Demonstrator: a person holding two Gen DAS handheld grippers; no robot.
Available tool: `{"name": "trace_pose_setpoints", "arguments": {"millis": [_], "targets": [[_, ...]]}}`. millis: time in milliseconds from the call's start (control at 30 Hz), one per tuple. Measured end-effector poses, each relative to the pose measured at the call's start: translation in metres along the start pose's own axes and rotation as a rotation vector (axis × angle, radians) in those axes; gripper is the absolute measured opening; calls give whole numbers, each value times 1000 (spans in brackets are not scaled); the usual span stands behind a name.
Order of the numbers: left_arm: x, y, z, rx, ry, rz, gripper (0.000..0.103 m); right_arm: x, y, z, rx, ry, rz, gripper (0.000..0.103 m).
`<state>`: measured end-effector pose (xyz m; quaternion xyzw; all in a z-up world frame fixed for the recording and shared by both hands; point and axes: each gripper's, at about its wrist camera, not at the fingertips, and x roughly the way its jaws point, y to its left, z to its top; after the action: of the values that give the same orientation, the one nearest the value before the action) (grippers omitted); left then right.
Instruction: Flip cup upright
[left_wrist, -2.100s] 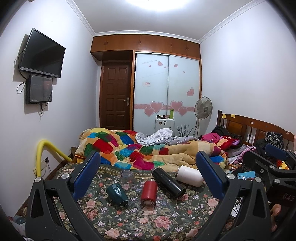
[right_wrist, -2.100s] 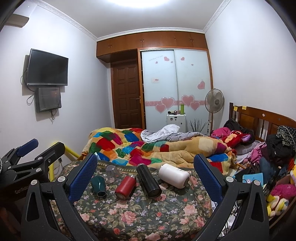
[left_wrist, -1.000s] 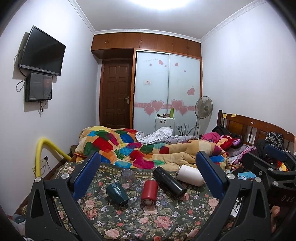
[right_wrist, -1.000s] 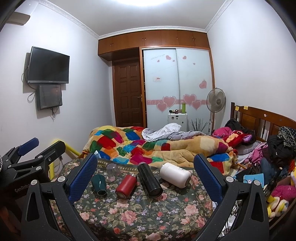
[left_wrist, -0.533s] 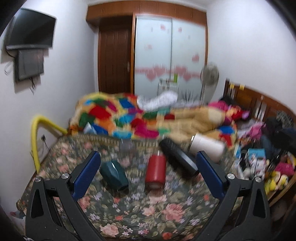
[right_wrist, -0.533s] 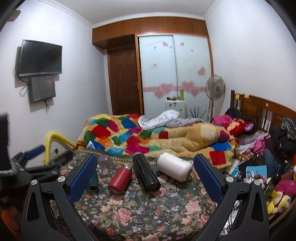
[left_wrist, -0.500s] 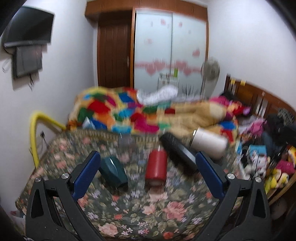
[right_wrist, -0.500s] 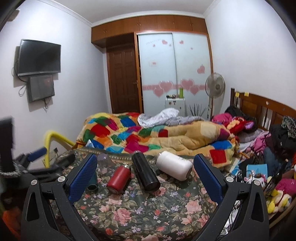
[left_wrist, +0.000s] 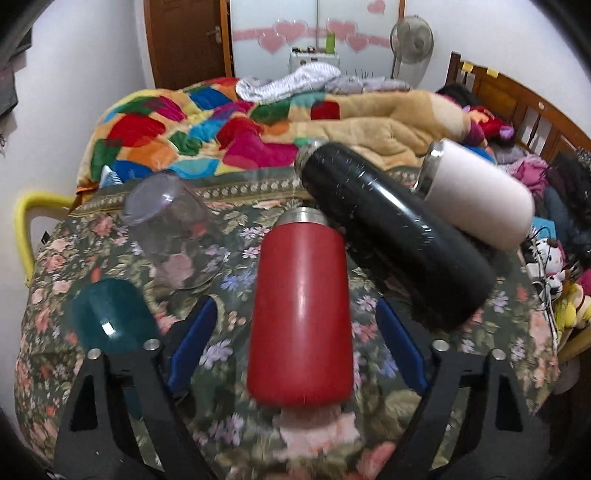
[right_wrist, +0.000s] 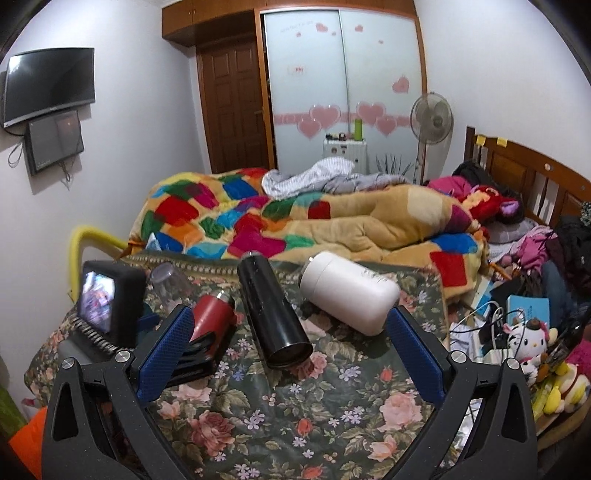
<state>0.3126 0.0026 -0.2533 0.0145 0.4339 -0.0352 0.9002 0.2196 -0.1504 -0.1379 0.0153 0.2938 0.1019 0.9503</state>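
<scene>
Several cups lie on their sides on a floral-clothed table (left_wrist: 229, 435). A red cup (left_wrist: 301, 314) lies between the open fingers of my left gripper (left_wrist: 295, 347), its steel rim pointing away; the pads stand apart from its sides. A black cup (left_wrist: 391, 236), a white cup (left_wrist: 476, 192), a clear glass (left_wrist: 173, 236) and a dark green cup (left_wrist: 110, 317) lie around it. My right gripper (right_wrist: 288, 350) is open and empty above the table front, with the black cup (right_wrist: 271, 314) and the white cup (right_wrist: 349, 291) ahead. The red cup (right_wrist: 210, 317) shows at left beside the left gripper's body (right_wrist: 110, 299).
A bed with a patchwork quilt (right_wrist: 295, 225) lies beyond the table. A yellow rail (right_wrist: 85, 240) stands at the left. Clutter, cables and plush toys (right_wrist: 524, 339) fill the floor at the right. The table edge (right_wrist: 546, 424) drops off at the right.
My left gripper has dropped down and forward to the table and now straddles the red cup. My right gripper has tilted down a little toward the table.
</scene>
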Motion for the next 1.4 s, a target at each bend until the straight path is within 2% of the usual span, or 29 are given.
{"name": "trace_pose_setpoints", "arguments": {"millis": [100, 200, 333, 533, 833, 1033, 1167, 1400], "targets": [[16, -1, 2, 18, 20, 20, 85, 12, 3, 0, -2, 21, 7, 103], [28, -3, 0, 20, 44, 13, 78, 19, 5, 0, 0, 34, 18, 103], [37, -5, -2, 28, 61, 15, 61, 25, 8, 0, -2, 42, 26, 103], [32, -10, -6, 35, 34, 43, 61, 23, 10, 1, -8, 46, 26, 103], [-45, -13, -10, 46, -62, 7, 61, 3, 10, 4, -21, 21, 13, 103], [-98, -30, -26, 86, -104, -34, 61, -25, 12, 5, -27, -20, 17, 103], [-105, -50, -43, 101, -75, -69, 61, -42, 14, 1, -41, -41, 14, 103], [-66, -88, -76, 122, 60, -106, 61, -54, 9, -8, -43, -31, 13, 103]]}}
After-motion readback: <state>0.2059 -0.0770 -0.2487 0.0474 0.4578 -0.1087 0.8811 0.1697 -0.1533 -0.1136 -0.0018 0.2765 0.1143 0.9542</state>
